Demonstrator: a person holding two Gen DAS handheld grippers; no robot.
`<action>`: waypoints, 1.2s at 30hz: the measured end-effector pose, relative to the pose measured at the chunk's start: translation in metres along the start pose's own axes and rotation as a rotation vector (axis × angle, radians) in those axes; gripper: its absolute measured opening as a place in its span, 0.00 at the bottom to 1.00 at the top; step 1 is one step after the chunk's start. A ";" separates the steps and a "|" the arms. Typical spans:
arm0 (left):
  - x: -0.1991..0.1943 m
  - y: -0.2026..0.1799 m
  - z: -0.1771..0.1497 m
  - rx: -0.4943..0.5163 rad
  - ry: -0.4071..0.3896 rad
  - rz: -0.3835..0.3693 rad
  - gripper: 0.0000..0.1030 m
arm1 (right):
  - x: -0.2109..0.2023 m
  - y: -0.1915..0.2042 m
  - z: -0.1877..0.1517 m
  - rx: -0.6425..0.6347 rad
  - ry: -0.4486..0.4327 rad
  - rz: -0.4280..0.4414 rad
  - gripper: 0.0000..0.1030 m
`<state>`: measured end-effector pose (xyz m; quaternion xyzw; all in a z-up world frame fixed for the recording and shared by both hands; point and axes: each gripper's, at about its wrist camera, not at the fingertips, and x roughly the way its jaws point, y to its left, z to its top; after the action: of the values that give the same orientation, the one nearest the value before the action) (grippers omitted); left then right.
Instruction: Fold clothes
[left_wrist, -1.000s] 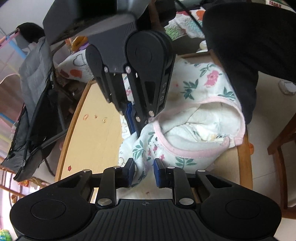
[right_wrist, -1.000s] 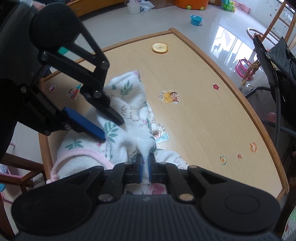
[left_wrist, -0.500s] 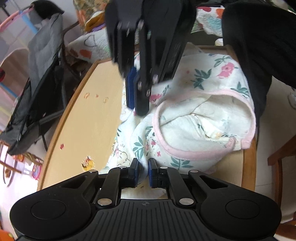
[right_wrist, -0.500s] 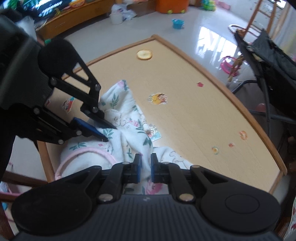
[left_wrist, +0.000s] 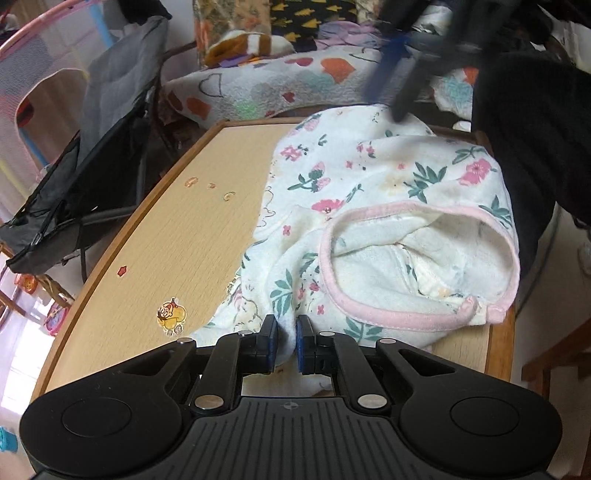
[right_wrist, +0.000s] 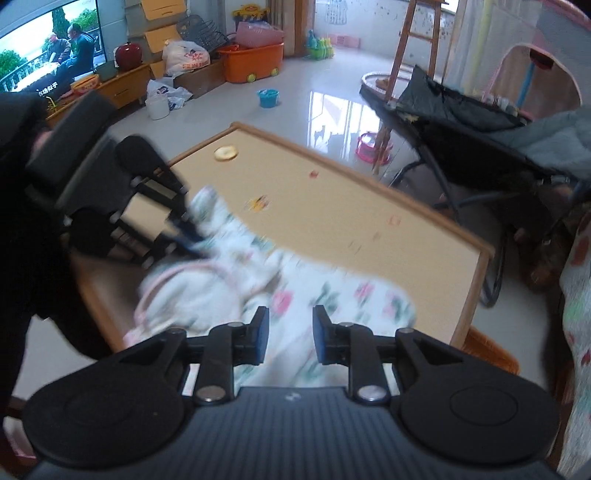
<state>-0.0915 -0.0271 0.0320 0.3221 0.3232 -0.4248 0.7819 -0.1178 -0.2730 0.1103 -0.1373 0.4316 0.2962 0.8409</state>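
- Left hand-held gripper: nearly closed, pinching floral garment at its near edge on worktop.
- Right hand-held gripper: parted, gripping nothing, above garment's far end.

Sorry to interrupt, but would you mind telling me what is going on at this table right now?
A person with a handheld gripper in each hand is folding a floral baby garment with pink trim on a wooden table. The left gripper is pinching the near edge of the cloth, its jaws closed on it. The right gripper has its jaws apart and nothing between them, above the garment's far end. The garment lies bunched, not yet folded flat.
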 end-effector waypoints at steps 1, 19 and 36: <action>0.000 0.000 -0.001 -0.011 0.001 0.003 0.10 | -0.002 0.004 -0.006 0.012 0.012 0.015 0.24; -0.032 -0.003 0.012 -0.101 -0.011 0.076 0.06 | 0.022 0.052 -0.022 -0.035 0.140 0.059 0.24; -0.012 -0.023 0.000 -0.153 0.030 0.074 0.02 | 0.034 0.056 -0.032 -0.077 0.163 0.002 0.24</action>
<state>-0.1169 -0.0311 0.0360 0.2794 0.3541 -0.3650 0.8144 -0.1579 -0.2314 0.0654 -0.1928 0.4872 0.3011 0.7968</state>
